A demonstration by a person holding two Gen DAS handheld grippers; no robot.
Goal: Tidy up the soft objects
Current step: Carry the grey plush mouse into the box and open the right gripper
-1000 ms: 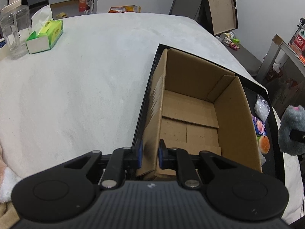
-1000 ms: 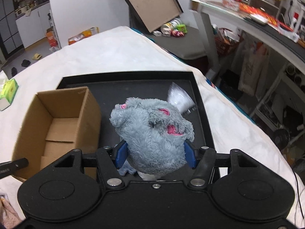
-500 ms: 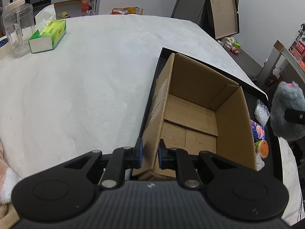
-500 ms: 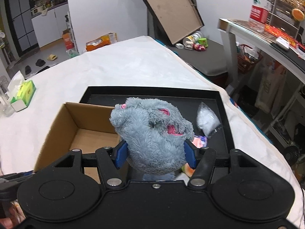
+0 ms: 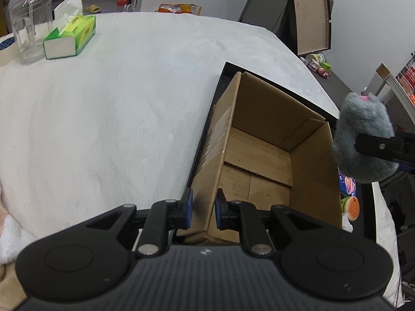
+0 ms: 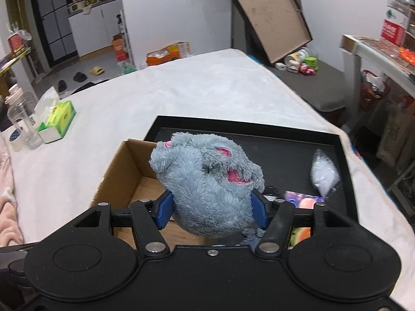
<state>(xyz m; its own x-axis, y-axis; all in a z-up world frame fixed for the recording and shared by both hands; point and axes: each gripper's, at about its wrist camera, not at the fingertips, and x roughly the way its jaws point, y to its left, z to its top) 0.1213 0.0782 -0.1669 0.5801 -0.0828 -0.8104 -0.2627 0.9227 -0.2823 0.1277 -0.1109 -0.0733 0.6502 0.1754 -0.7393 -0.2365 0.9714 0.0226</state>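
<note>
Brown cardboard fills the middle of the left wrist view: an open box [image 5: 262,153] with nothing inside, standing in a black tray [image 5: 205,140] on a white cloth-covered table [image 5: 116,103]. The left gripper [image 5: 203,208] is closed onto the near left wall of the box, one blue pad outside and one inside, pinching the cardboard. At the right edge, a grey plush toy [image 5: 363,140] hangs above the right side of the box, held by the right gripper's black finger [image 5: 376,146]. Below it in the tray lie a burger-shaped toy [image 5: 351,208] and a printed packet [image 5: 348,184]. Far left on the table stand a green tissue box [image 5: 70,37] and a clear jar [image 5: 28,23].

From the right wrist, the right gripper [image 6: 211,207] stands about half open, its blue pads pressed into the sides of the plush toy [image 6: 207,181], which is off the surface, over the near right corner of the box [image 6: 116,178]. A small clear bag of white filling [image 6: 324,173] lies to the right in the tray [image 6: 259,127].
</note>
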